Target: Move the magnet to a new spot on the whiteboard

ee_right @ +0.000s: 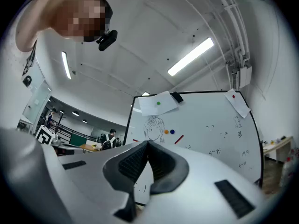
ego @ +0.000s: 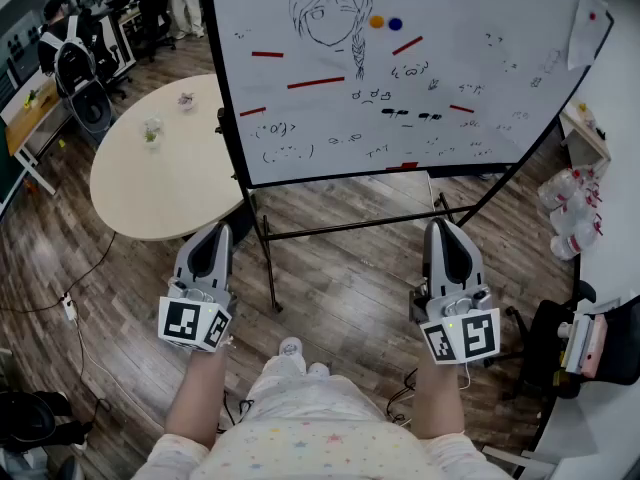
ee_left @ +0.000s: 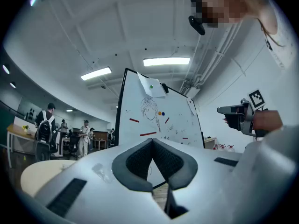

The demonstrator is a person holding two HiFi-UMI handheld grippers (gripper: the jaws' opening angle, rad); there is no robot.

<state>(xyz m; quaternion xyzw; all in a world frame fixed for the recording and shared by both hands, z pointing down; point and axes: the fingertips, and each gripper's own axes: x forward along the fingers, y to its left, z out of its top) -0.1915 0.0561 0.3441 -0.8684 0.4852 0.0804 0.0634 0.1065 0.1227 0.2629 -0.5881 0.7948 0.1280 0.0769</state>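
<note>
Wood-floor office held the whiteboard point(ego: 420, 88) far ahead, orange magnet point(ego: 376, 22) beside blue magnet point(ego: 395, 25) high on it, well apart from left gripper point(ego: 218, 231) and right gripper point(ego: 445, 227), both closed tight on nothing, probably awaiting approach.

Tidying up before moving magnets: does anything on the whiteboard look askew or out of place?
A sheet of paper under a red magnet hangs tilted at the whiteboard's upper right corner. Nothing else stands out.
</note>
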